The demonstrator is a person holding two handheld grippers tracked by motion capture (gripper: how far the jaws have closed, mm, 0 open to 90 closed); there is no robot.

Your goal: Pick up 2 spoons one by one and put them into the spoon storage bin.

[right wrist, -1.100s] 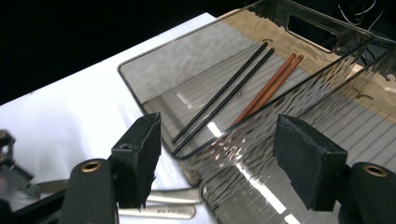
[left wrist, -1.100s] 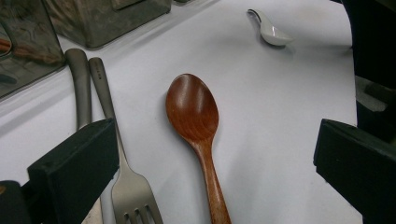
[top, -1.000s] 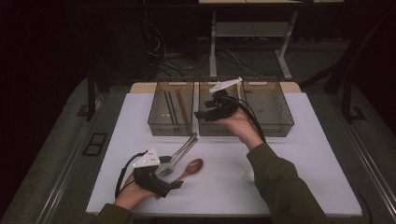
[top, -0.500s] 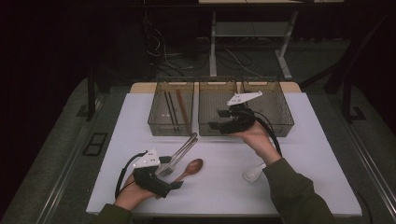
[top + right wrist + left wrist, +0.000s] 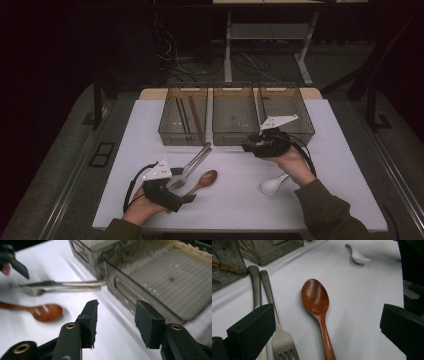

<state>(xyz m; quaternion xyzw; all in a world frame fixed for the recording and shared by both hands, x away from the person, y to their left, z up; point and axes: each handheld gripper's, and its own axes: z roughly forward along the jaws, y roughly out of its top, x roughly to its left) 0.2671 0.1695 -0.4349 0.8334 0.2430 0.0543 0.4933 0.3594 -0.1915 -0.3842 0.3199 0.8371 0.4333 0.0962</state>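
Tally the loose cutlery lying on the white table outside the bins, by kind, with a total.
Wooden spoon: 1
White spoon: 1
Metal fork: 1
Second metal utensil, kind hidden: 1
Total: 4

White table top (image 5: pixel 345 165), rectangular, with a light wooden strip along the far edge; three clear bins (image 5: pixel 235 116) side by side at the far middle, touching; two metal utensils, fork among them (image 5: pixel 192 162), lying together just in front of the left bin, angled toward the near left; wooden spoon (image 5: pixel 202 182) just beside them, bowl pointing right; white ceramic spoon (image 5: pixel 273 185) near the right, well apart from the wooden one.
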